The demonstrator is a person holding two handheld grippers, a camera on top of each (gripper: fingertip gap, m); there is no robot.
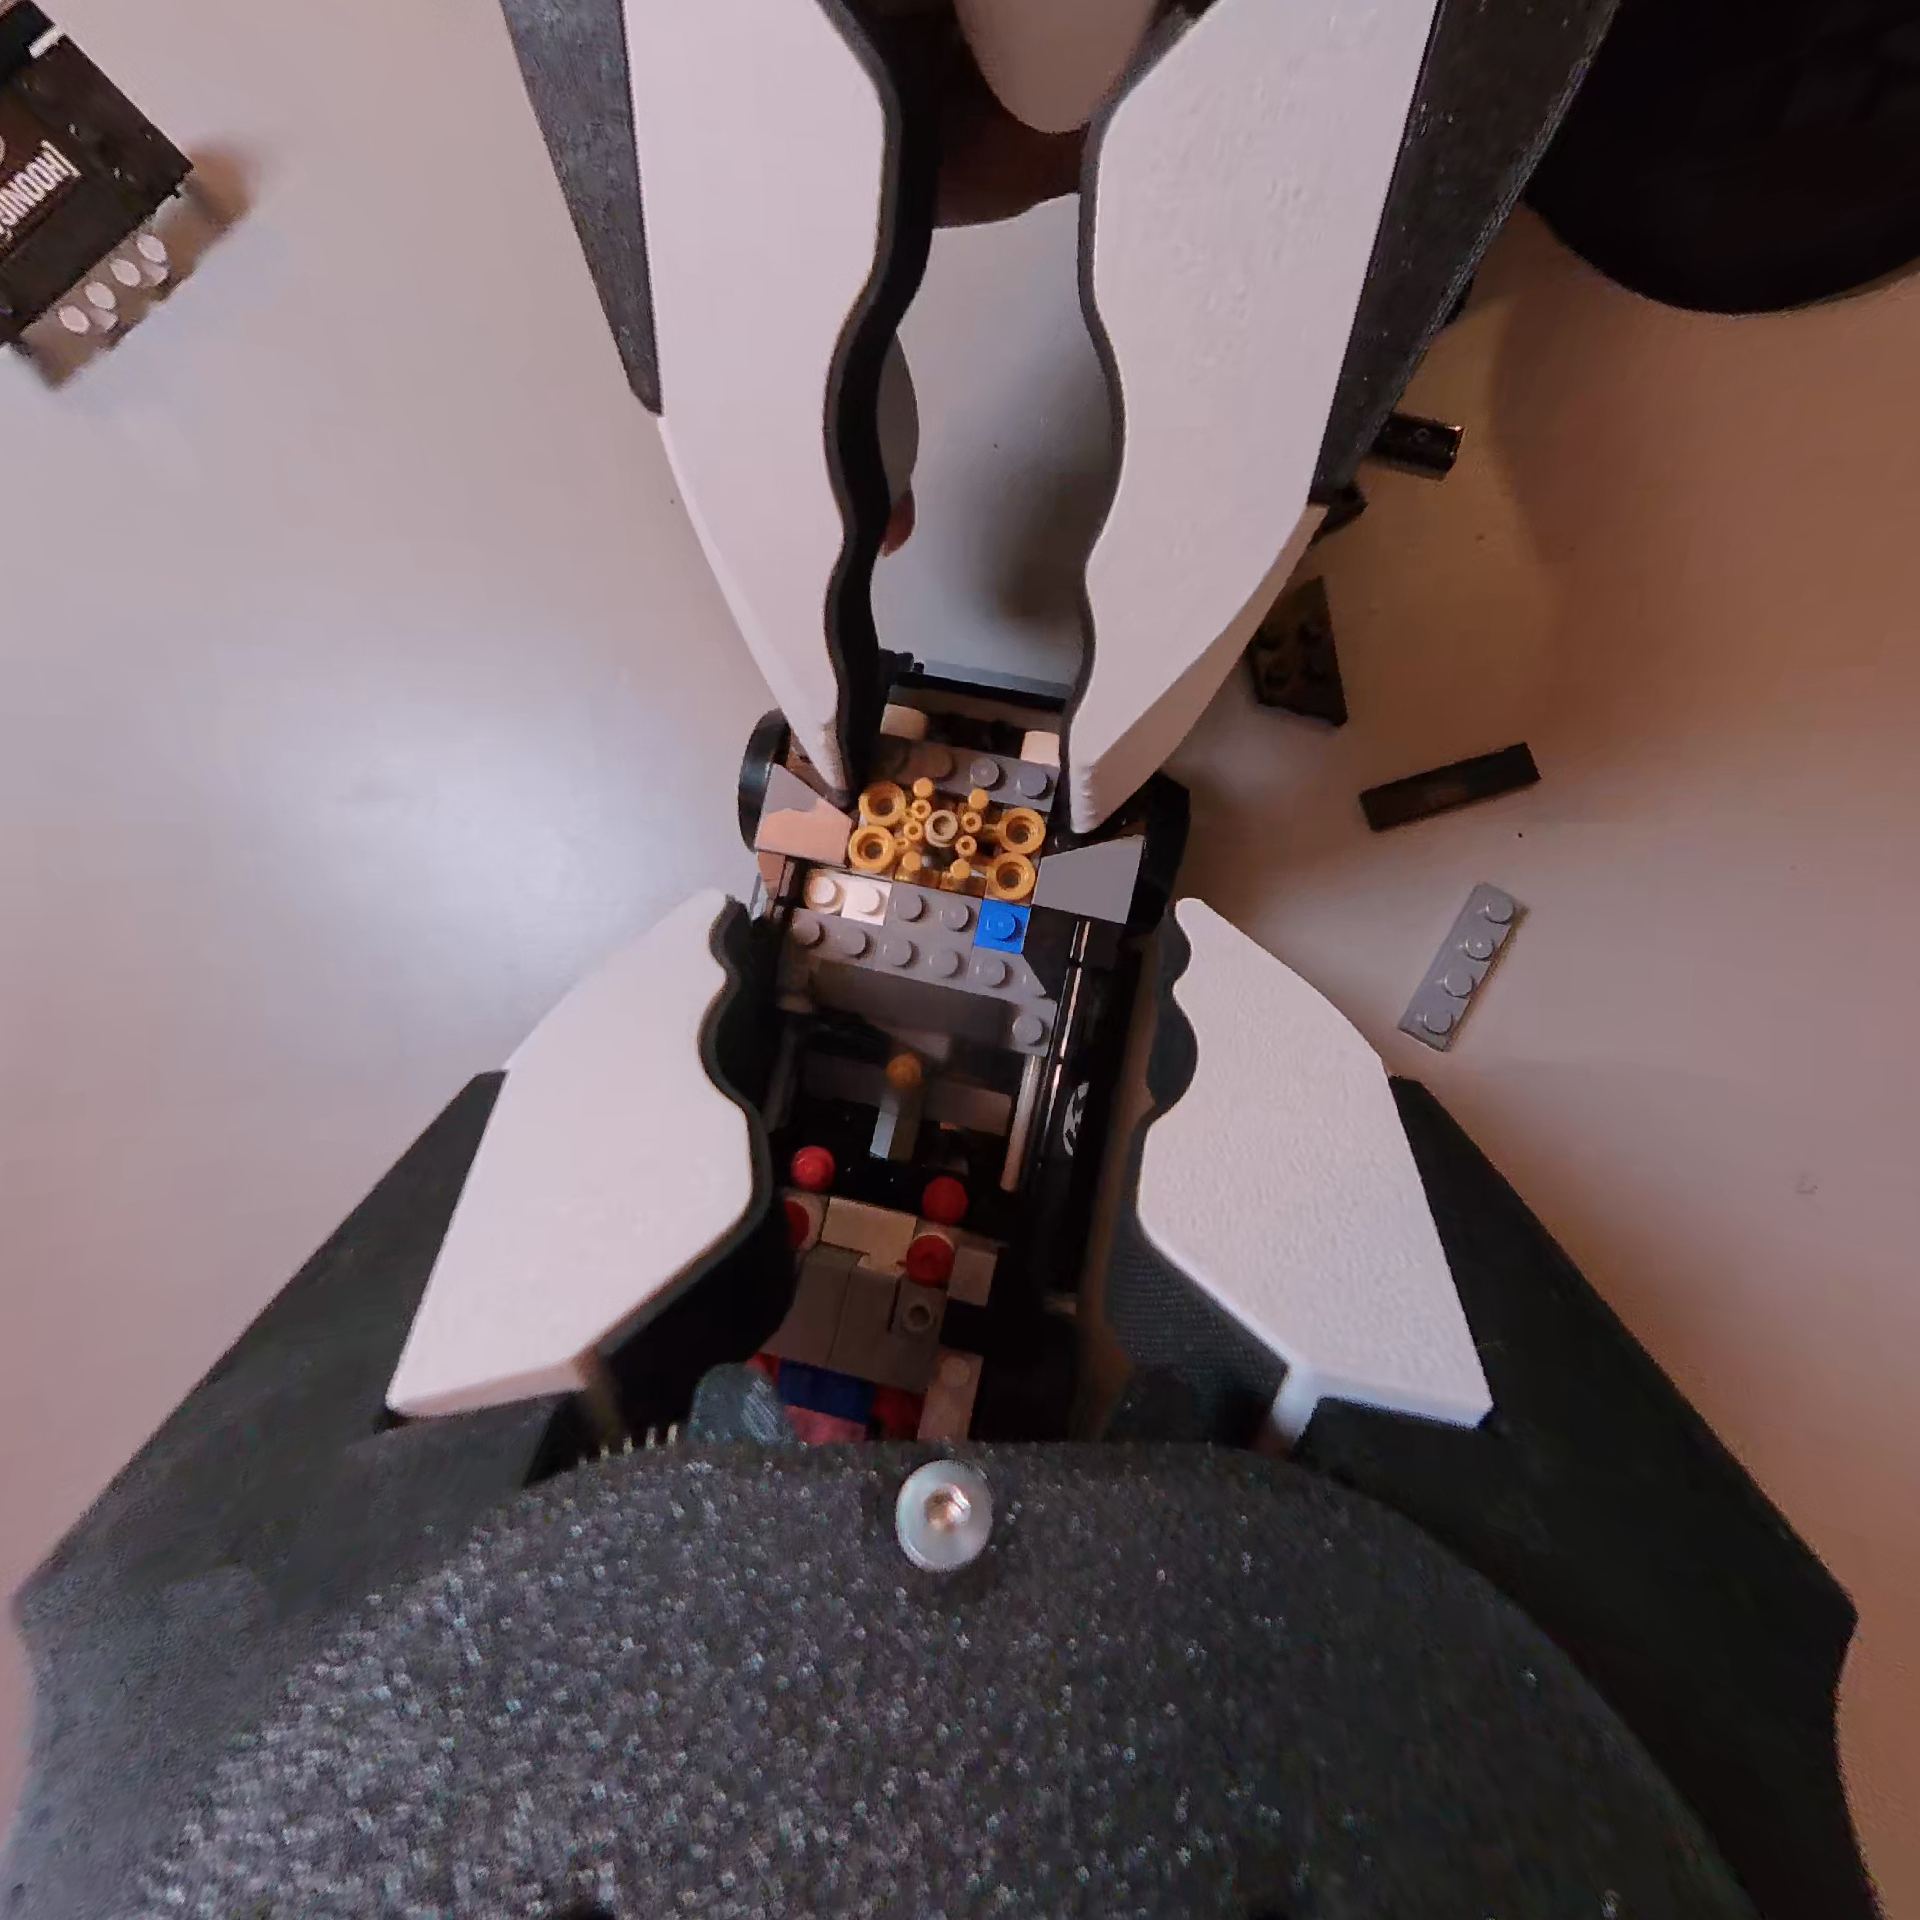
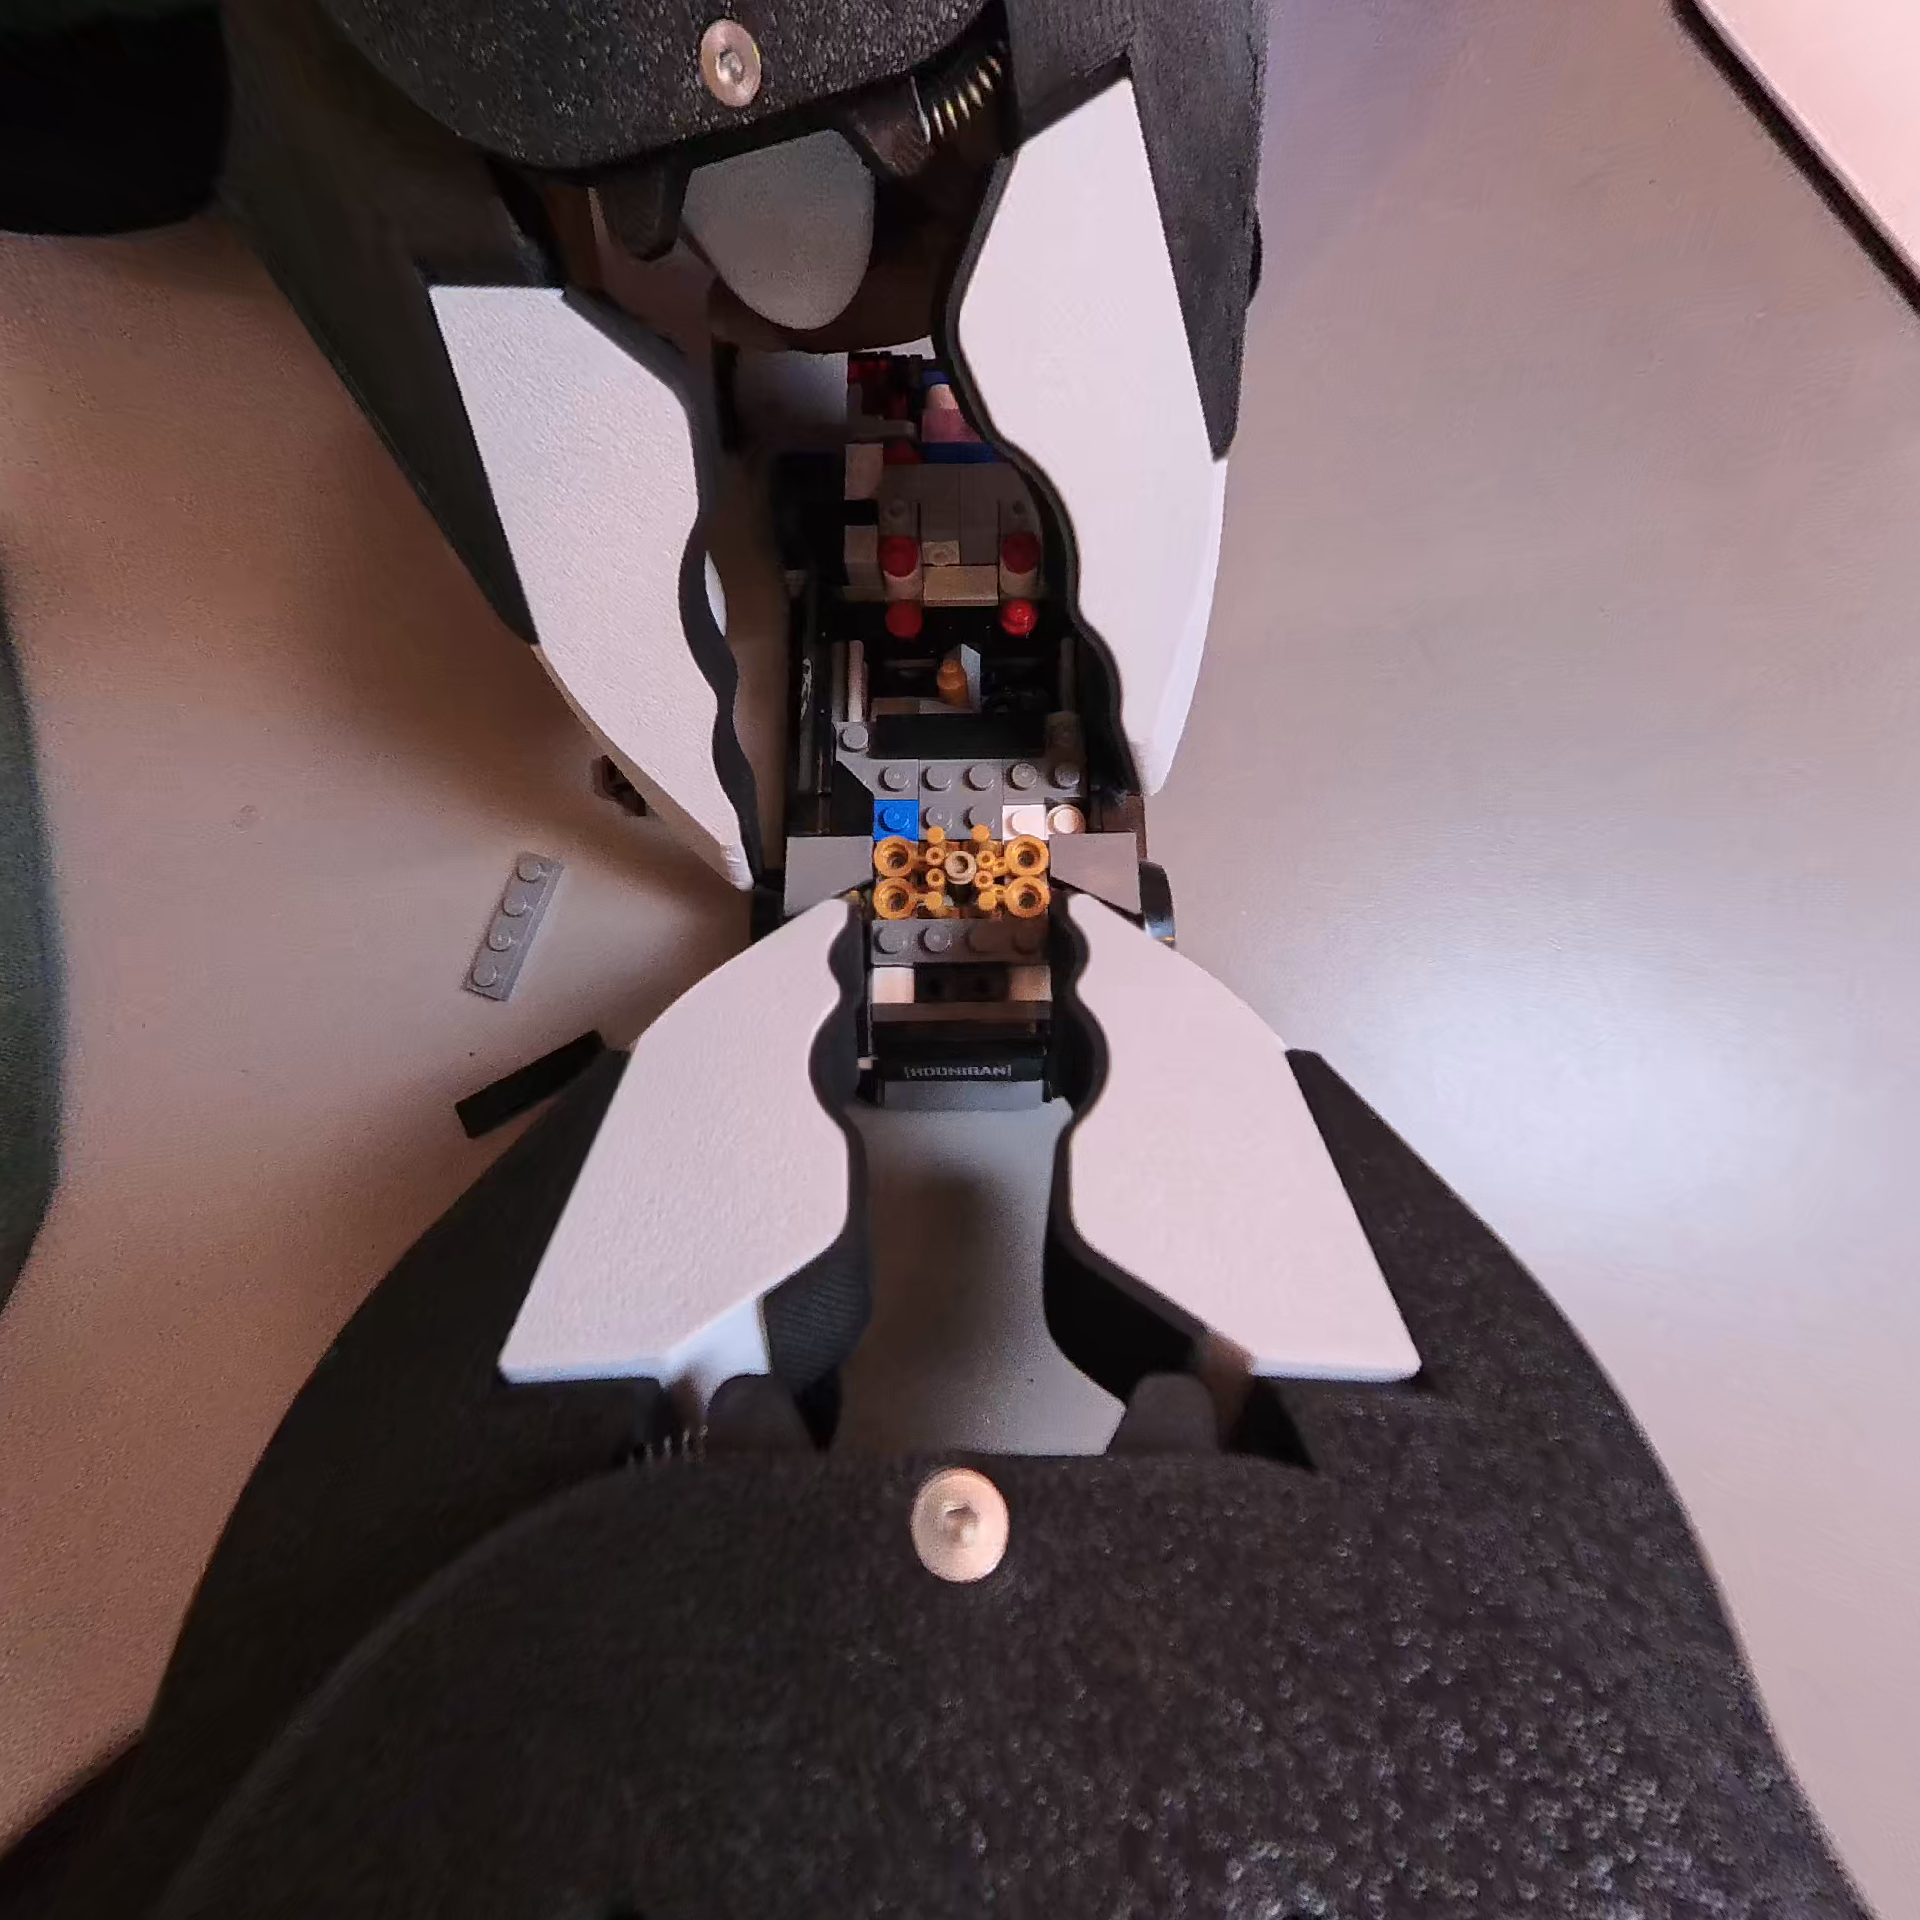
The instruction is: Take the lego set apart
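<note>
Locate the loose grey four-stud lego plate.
The grey four-stud plate lies flat on the white table, right of the lego car in the left wrist view, near a black strip.

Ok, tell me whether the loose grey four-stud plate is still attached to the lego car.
No. In the left wrist view the grey four-stud plate lies alone on the white table, apart from the lego car held between the grippers.

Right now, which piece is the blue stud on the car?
Start at the lego car held between both grippers. Find the gold cluster on top. The blue stud sits beside it, the only blue piece in that row of grey and white plates.
</note>
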